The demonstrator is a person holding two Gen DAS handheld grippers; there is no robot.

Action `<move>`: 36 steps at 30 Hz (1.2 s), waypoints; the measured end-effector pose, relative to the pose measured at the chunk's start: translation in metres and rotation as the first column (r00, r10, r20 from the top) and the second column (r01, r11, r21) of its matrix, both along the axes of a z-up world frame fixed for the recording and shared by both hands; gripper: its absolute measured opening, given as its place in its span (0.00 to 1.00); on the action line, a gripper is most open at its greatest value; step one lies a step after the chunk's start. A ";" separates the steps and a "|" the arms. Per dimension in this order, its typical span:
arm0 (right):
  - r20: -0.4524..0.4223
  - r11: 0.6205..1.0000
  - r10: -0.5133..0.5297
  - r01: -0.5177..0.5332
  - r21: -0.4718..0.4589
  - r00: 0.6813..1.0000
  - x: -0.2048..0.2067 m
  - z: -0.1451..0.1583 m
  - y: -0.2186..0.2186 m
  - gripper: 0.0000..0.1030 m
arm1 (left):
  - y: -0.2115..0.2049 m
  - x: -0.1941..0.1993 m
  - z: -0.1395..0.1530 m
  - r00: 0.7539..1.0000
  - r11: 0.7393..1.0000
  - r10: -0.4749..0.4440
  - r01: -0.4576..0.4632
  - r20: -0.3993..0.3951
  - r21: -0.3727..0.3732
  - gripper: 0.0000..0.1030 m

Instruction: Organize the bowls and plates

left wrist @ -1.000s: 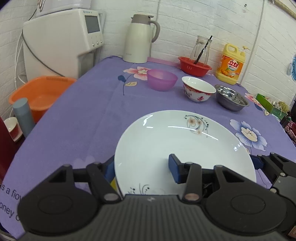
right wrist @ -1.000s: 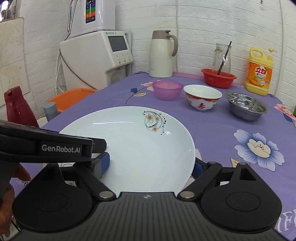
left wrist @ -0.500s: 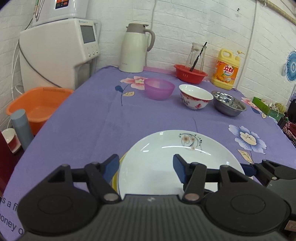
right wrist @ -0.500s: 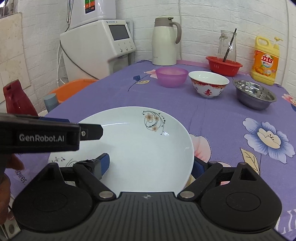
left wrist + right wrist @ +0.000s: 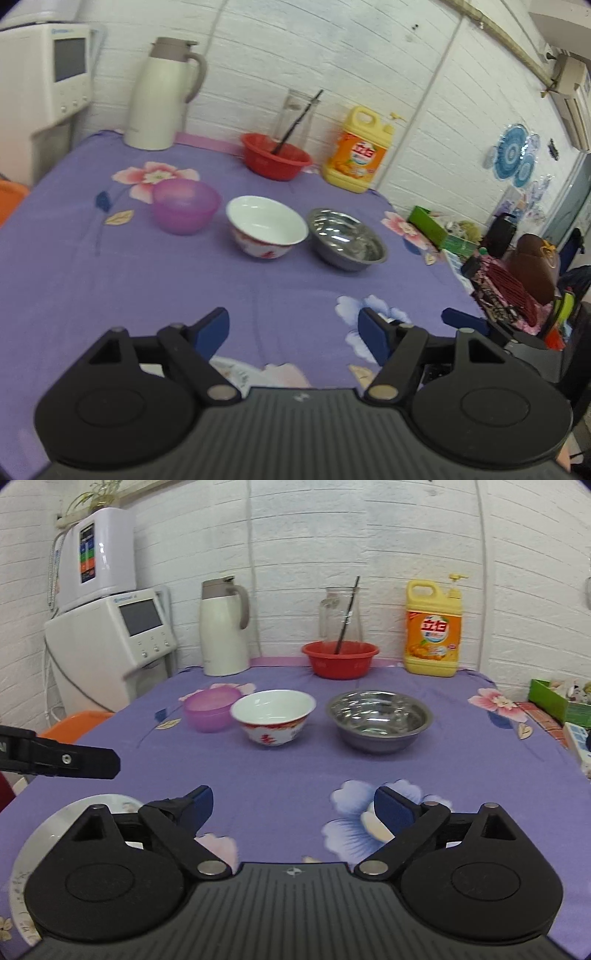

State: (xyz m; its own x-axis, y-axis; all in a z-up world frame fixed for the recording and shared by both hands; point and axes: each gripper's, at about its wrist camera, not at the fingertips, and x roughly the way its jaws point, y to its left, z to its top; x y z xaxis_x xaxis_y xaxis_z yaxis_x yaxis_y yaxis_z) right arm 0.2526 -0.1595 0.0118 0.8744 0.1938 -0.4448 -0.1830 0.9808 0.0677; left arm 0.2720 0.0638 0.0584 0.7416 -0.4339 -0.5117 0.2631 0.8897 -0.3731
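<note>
Both grippers, left (image 5: 293, 330) and right (image 5: 293, 806), hang wide and empty; reaching far for the nested-close bowl (image 5: 273, 716) risks knocking the purple bowl (image 5: 212, 712).

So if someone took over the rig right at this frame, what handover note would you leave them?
Left gripper: open, empty, over the purple tablecloth.
Right gripper: open, empty.
White plate: lying on the near left of the table, under the right gripper's body, released.
Purple bowl, white-and-red bowl and steel bowl: in a row mid-table, separate.
Done: plate set down.
Left: bowls not yet gathered.
</note>
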 end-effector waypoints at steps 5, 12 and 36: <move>-0.060 0.996 -0.076 0.079 0.049 0.995 0.049 -0.001 -0.055 1.00 | -0.054 0.061 0.018 0.995 0.994 -0.104 0.104 -0.003 -0.033 0.69; -0.135 0.991 -0.109 0.118 0.063 0.985 0.118 -0.012 -0.096 1.00 | -0.105 0.185 0.014 0.979 0.986 -0.159 0.149 -0.129 -0.080 0.69; -0.178 0.993 -0.085 0.098 0.063 0.980 0.211 -0.045 -0.089 1.00 | -0.174 0.323 -0.059 0.940 0.915 -0.242 0.303 -0.241 0.267 0.55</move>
